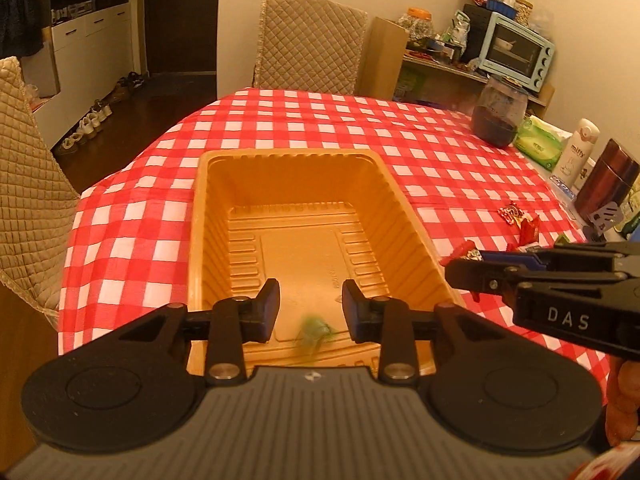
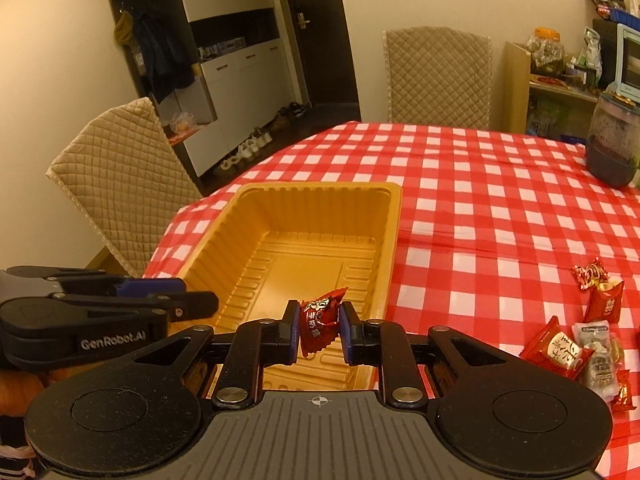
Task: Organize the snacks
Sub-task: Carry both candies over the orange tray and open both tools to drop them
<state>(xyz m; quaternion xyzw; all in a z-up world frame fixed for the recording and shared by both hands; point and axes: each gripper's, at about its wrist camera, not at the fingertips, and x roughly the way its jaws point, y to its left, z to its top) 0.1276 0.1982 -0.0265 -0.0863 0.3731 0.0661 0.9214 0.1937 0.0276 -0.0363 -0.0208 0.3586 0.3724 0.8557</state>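
Right claw [image 2: 319, 330] pinches a red foil-wrapped snack [image 2: 320, 320] above the near end of the empty-looking gold ribbed plastic tray [image 2: 394, 216]. Left claw [image 1: 311, 310] spread; a blurred green wrapped candy [image 1: 314, 330] lies below it, inside the tray. More red and clear-wrapped snacks [image 2: 588, 344] lie on the red-checked surface [image 2: 480, 200], right of the tray.

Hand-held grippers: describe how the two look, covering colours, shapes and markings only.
Both match. The left hand-held gripper and the right hand-held gripper each have a grey ribbed body flanked by two round black discs, black linkage arms with silver rivets, and black fingers faced with blue pads. Seen from the side, one casing reads "DAS" in white, the other "GenRobot.AI". No cables show.
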